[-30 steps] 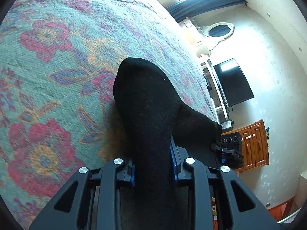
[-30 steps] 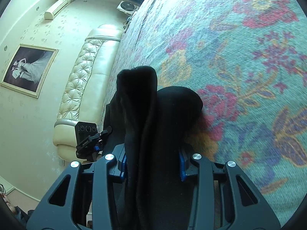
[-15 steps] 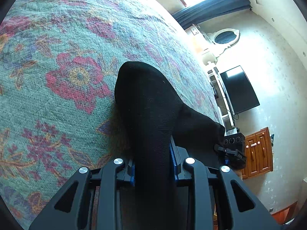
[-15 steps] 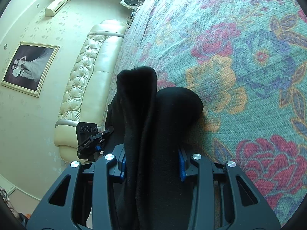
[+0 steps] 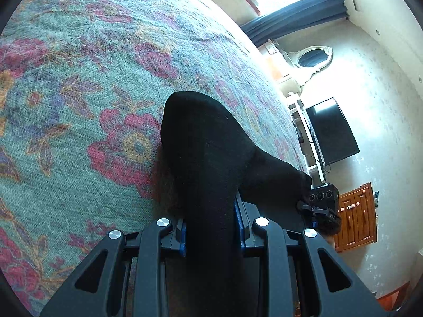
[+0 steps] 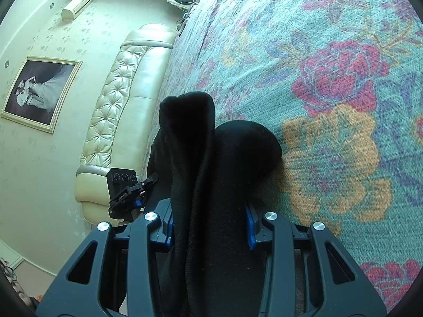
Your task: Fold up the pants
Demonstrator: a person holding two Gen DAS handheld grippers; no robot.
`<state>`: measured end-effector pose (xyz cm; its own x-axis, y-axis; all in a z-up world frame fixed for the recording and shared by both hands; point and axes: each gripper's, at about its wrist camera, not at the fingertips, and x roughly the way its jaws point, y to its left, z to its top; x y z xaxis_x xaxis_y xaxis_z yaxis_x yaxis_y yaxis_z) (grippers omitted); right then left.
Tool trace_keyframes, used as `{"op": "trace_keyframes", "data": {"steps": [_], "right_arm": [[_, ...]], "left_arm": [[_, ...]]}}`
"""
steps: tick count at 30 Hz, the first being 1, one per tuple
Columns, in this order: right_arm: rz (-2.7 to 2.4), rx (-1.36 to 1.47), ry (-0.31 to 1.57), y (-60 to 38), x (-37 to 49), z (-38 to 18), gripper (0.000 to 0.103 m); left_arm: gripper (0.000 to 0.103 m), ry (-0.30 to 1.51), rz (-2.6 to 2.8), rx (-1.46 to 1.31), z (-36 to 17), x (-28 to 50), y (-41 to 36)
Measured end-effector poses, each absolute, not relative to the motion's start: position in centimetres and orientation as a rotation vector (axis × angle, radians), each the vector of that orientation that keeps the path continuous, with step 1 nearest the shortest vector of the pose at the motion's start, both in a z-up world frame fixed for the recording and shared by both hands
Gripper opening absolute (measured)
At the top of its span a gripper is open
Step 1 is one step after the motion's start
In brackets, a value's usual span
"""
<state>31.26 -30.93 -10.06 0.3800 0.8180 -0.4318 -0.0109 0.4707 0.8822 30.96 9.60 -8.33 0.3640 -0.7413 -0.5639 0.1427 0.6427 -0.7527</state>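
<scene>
Both tongs pinch bunched black pants: the left tongs and the right tongs each clamp a thick fold, holding the fabric just above the floral bed cover.

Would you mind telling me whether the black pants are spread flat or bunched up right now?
Bunched: the pants bulge in thick rolls between each tool's fingers, above the floral bedspread.
</scene>
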Motion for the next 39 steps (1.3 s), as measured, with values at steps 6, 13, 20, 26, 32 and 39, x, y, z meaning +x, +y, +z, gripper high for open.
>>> {"op": "trace_keyframes", "data": {"steps": [6, 13, 20, 26, 32, 39], "right_arm": [[0.654, 0.964, 1.042, -31.0, 31.3, -10.5, 0.041], [0.648, 1.009, 0.997, -32.4, 29.0, -10.3, 0.061], [0.579, 0.954, 0.993, -33.3, 24.0, -9.3, 0.076], [0.592, 0.948, 1.004, -32.4, 20.2, -9.2, 0.084], [0.536, 0.878, 1.046, -31.1, 20.3, -9.0, 0.065], [0.561, 0.935, 1.013, -32.3, 18.6, -10.0, 0.032]], "left_arm": [[0.037, 1.058, -0.623, -0.651, -8.4, 31.1, 9.5], [0.06, 1.04, -0.623, -0.678, -8.6, 27.6, 12.1], [0.067, 1.052, -0.647, -0.748, -8.7, 21.1, 12.9], [0.069, 1.054, -0.67, -0.723, -8.9, 17.1, 12.2], [0.073, 1.013, -0.622, -0.69, -8.8, 17.0, 11.2], [0.047, 1.01, -0.621, -0.688, -8.7, 17.1, 11.1]]}}
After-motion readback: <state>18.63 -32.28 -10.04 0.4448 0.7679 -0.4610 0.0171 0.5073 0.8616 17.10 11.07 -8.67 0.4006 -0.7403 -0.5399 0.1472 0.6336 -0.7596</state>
